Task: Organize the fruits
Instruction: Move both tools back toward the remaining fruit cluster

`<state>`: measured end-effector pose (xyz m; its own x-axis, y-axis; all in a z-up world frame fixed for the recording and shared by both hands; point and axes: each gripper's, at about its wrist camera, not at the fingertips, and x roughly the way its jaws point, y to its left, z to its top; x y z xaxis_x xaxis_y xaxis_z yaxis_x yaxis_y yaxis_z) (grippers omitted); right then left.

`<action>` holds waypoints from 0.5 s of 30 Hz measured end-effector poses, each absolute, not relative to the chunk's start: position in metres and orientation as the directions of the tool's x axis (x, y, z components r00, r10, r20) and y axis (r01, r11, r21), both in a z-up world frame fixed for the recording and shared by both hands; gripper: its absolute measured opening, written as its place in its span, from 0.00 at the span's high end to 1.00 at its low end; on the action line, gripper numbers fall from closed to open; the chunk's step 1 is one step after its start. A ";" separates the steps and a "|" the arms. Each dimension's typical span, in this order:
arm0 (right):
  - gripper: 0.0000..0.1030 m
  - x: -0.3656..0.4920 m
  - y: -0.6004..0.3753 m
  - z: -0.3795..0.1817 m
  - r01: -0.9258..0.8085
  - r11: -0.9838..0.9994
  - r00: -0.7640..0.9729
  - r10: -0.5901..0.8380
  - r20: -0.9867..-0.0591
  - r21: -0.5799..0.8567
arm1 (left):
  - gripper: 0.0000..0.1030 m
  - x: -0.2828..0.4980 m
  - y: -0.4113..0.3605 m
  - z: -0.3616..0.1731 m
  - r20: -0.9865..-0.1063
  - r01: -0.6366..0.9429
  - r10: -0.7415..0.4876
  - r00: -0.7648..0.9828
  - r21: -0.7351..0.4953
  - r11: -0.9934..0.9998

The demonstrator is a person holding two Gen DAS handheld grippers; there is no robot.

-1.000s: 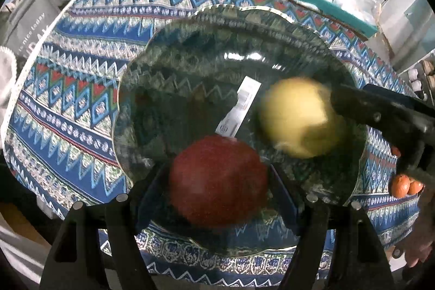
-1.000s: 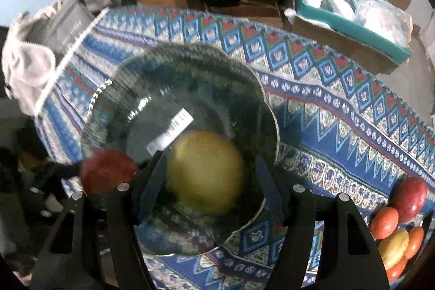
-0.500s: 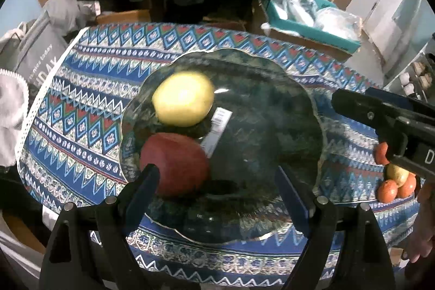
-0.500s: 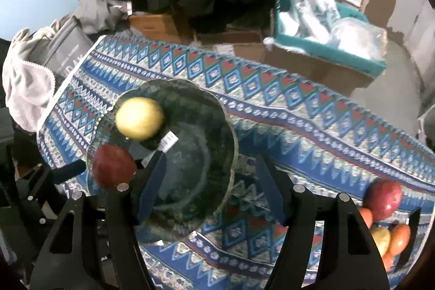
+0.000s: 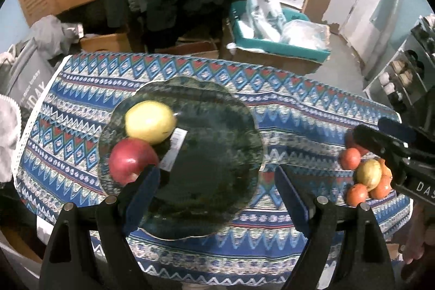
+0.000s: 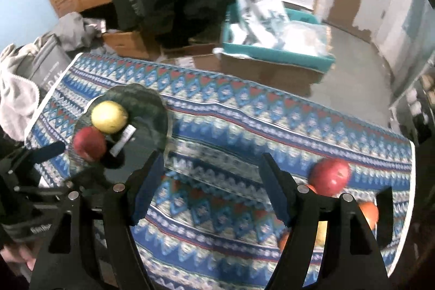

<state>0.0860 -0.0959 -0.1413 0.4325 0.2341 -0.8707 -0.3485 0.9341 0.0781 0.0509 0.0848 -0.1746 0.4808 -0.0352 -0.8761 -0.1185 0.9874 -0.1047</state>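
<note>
A dark glass plate (image 5: 217, 154) lies on the patterned tablecloth (image 5: 299, 121). On its left side a yellow apple (image 5: 149, 121) rests against a red apple (image 5: 130, 162). My left gripper (image 5: 214, 181) hovers open above the plate with nothing between its fingers. In the right wrist view my right gripper (image 6: 212, 167) hangs over bare cloth to the right of the plate (image 6: 152, 110). Its jaws are opening and hold nothing. A second red apple (image 6: 330, 175), oranges (image 6: 369, 211) and a yellow fruit sit in a pile at the table's right end (image 5: 364, 175).
A white label (image 5: 174, 148) lies under the plate. Behind the table are a teal box (image 5: 277, 45) with plastic bags, cardboard boxes and hanging dark clothes. Grey bags stand at the left (image 5: 27, 78). The table's near edge runs just under the fingers.
Both grippers let go of their apples and rose. The yellow apple rolled left across the plate to rest by the red one. The right gripper swung right towards the fruit pile.
</note>
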 end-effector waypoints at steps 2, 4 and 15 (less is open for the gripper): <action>0.29 0.084 -0.110 -0.139 -0.326 0.942 0.438 0.228 -0.870 0.083 | 0.15 0.051 0.077 -0.171 -0.872 -0.101 -0.043 0.487 -0.105 0.989; 0.29 0.081 -0.124 -0.137 -0.306 0.949 0.449 0.216 -0.867 0.078 | 0.15 0.052 0.066 -0.167 -0.869 -0.081 -0.052 0.492 -0.105 0.991; 0.29 0.064 -0.199 -0.133 -0.201 0.978 0.485 0.156 -0.860 0.064 | 0.15 0.052 0.012 -0.156 -0.861 0.021 -0.100 0.499 -0.103 0.994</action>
